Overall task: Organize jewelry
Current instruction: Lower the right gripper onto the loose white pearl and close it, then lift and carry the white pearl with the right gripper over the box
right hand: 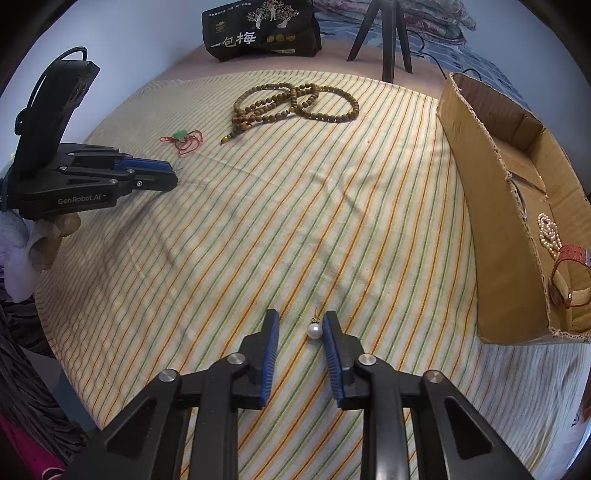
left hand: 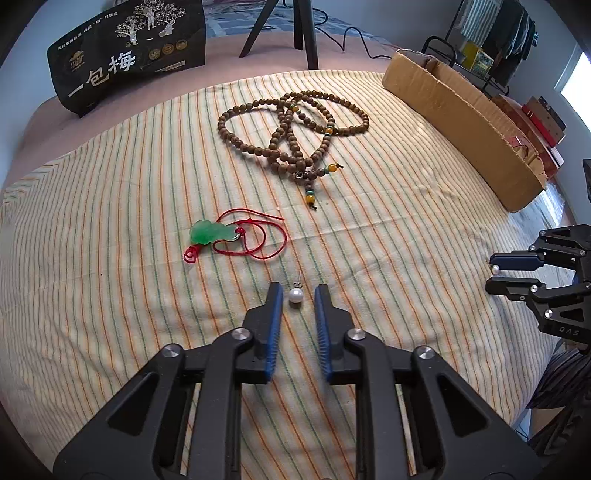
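Two handheld grippers w/ black arms and blue-padded fingers work over a bed covered by a striped cloth [left hand: 110,295] in cream, orange and green.

Left gripper [left hand: 298,291]: jaws parted a moderate way, nothing gripped. A pearl earring [left hand: 295,294] lies on the cloth right between the fingertips, its post pointing away from the camera; it sits a bit nearer the left-hand finger, and contact can't be judged.

Right gripper [right hand: 301,320]: jaws also parted, not clamped. A second pearl earring [right hand: 313,331] lies between its tips — just beside the right-hand finger, possibly touching it. In the left wrist view the same gripper [left hand: 493,271] shows at the right edge w/ the pearl [left hand: 495,269] between its tips.

Farther back on the cloth:
- a green jade pendant [left hand: 210,232] on a looped red cord [left hand: 258,243], near the left gripper's front;
- a long string of brown wooden beads [left hand: 295,122], coiled in overlapping loops, w/ amber and teal accent beads at its tail.

Along the right side stands an open cardboard box [right hand: 480,206]. Inside, at its near end, lie a small pearl strand [right hand: 548,234] and an orange-strap watch [right hand: 565,280], touching or nearly so.

Beyond the cloth: a black bag [left hand: 129,51] w/ Chinese lettering, and black tripod legs [left hand: 303,29].
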### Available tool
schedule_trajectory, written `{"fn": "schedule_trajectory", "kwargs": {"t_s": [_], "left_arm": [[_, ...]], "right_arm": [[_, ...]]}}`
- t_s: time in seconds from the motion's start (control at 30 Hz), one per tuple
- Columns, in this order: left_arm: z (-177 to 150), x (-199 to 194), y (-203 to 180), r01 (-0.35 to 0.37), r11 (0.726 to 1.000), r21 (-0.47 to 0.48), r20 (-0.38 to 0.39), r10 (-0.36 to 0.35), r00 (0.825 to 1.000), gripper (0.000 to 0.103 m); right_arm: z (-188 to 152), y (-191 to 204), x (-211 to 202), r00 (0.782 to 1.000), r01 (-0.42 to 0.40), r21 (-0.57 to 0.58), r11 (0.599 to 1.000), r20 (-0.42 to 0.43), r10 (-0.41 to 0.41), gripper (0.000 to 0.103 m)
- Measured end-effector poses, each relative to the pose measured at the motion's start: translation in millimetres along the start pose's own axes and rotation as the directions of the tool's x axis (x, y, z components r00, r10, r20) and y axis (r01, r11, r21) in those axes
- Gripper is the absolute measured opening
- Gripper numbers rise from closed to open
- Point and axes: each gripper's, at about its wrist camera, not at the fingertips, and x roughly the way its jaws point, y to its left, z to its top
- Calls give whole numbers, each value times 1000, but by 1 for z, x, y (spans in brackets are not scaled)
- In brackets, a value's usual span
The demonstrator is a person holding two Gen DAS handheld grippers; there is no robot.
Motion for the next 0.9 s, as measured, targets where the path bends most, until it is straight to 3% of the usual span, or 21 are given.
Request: {"fn": "schedule_trajectory", "kwargs": {"t_s": [0.23, 0.57, 0.9], "left_arm": [[-1, 0, 3, -6, 1000, -10, 5, 6, 1000, 7], [-2, -11, 2, -3, 999, -40, 31, 4, 999, 6], [11, -43, -10, 34, 998, -48, 124, -28, 992, 6]], "right_arm": [[0, 0, 2, 1000, 15, 9, 1000, -10, -15, 6], [3, 5, -8, 1000, 15, -7, 1000, 19, -15, 6], [22, 5, -51, 989, 2, 12, 1000, 148, -4, 6]]}}
